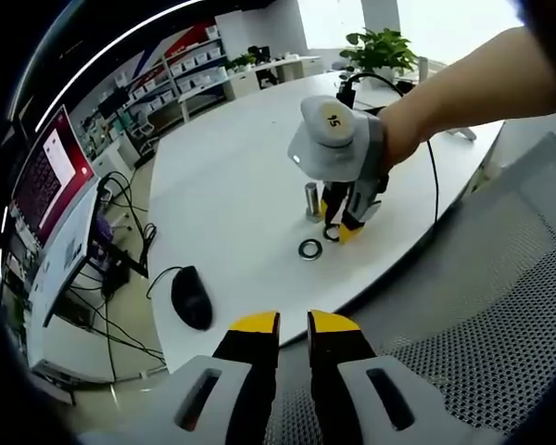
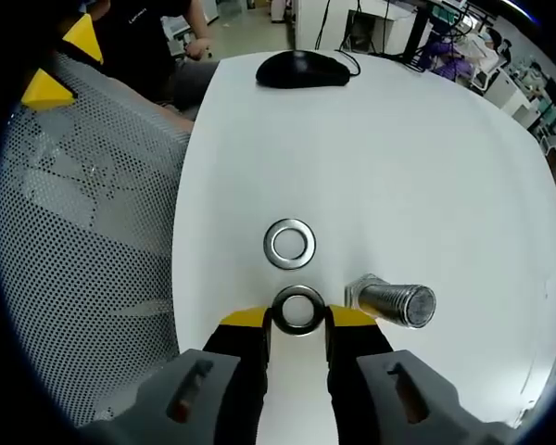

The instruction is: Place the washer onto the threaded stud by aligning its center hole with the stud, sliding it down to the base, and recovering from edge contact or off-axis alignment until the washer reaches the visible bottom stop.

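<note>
In the right gripper view my right gripper (image 2: 297, 318) is shut on a steel washer (image 2: 297, 311), held by its rim between the yellow tips just above the white table (image 2: 398, 167). The threaded stud (image 2: 396, 303) stands on its hex base just to the right of the held washer, apart from it. A second washer (image 2: 289, 243) lies flat on the table beyond. In the left gripper view a hand holds the right gripper (image 1: 338, 232) beside the stud (image 1: 312, 199), with the loose washer (image 1: 309, 248) nearby. My left gripper (image 1: 293, 324) hovers over a mesh chair, its jaws close together and holding nothing.
A black mouse (image 2: 301, 68) lies near the table's far edge, its cable trailing off. A grey mesh chair (image 2: 83, 232) stands against the table's edge. A monitor (image 1: 51, 176), cables, shelves and a plant (image 1: 380, 46) surround the table. A person in black sits nearby.
</note>
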